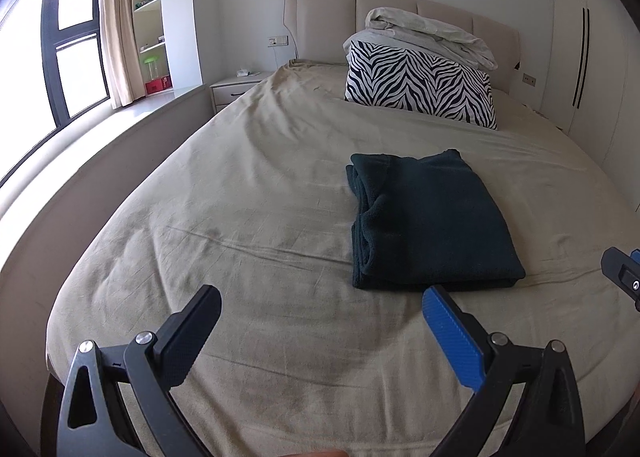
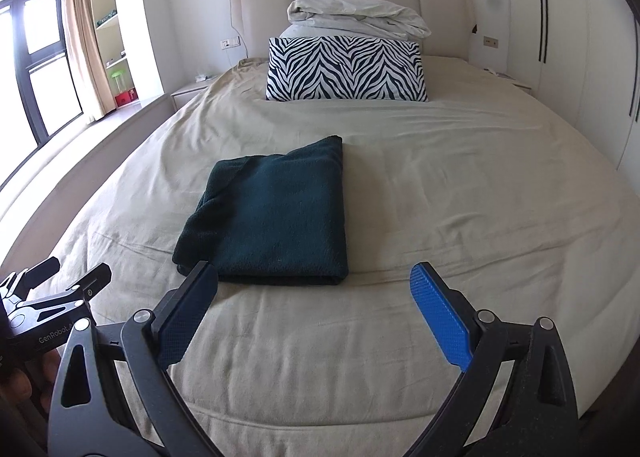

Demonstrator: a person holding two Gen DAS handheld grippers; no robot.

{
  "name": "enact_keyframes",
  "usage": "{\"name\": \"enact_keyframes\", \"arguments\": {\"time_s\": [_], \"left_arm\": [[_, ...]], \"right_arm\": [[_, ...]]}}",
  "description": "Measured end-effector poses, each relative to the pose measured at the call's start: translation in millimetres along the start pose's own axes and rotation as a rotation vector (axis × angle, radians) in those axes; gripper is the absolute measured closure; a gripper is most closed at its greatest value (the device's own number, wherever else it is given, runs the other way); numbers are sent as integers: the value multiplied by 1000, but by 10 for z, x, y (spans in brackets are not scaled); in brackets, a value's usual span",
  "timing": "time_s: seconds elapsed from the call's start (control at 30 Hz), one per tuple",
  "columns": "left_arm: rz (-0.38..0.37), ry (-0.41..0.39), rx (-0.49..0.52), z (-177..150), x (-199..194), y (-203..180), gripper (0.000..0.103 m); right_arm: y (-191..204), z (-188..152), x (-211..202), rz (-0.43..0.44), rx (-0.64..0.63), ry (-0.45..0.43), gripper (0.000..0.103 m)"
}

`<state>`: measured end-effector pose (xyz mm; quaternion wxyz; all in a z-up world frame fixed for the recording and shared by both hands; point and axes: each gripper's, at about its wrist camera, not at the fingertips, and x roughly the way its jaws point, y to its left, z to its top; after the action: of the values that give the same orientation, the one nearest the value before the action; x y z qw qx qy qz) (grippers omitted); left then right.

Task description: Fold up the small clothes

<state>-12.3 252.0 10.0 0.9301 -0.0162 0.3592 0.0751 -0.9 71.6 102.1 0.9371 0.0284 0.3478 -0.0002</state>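
A dark teal fleece garment (image 1: 432, 221) lies folded into a rectangle on the beige bed sheet (image 1: 240, 217); it also shows in the right wrist view (image 2: 272, 221). My left gripper (image 1: 322, 301) is open and empty, held above the sheet just in front of and left of the garment. My right gripper (image 2: 314, 277) is open and empty, just in front of the garment's near edge. The right gripper's tip shows at the right edge of the left wrist view (image 1: 622, 273). The left gripper shows at the lower left of the right wrist view (image 2: 68, 281).
A zebra-print pillow (image 2: 346, 69) with a crumpled white duvet (image 2: 356, 17) on it stands at the padded headboard (image 2: 260, 9). A nightstand (image 1: 236, 87), shelves (image 1: 150, 17) and a window (image 1: 60, 49) are at the left. White wardrobes (image 2: 560, 17) line the right.
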Motion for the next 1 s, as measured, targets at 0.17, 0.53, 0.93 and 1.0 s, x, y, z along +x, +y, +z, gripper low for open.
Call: {"name": "enact_keyframes", "arguments": {"time_s": [0.17, 0.53, 0.93, 1.0], "left_arm": [[-12, 10, 16, -35, 18, -55, 0], [-15, 20, 15, -53, 45, -68, 0], [-12, 17, 11, -59, 39, -64, 0], [-11, 17, 10, -60, 39, -62, 0]], "right_arm": [[-37, -4, 21, -5, 11, 4, 5], [-24, -34, 109, -15, 8, 15, 5], [-12, -75, 188, -25, 6, 37, 5], [-4, -80, 193, -26, 3, 39, 5]]}}
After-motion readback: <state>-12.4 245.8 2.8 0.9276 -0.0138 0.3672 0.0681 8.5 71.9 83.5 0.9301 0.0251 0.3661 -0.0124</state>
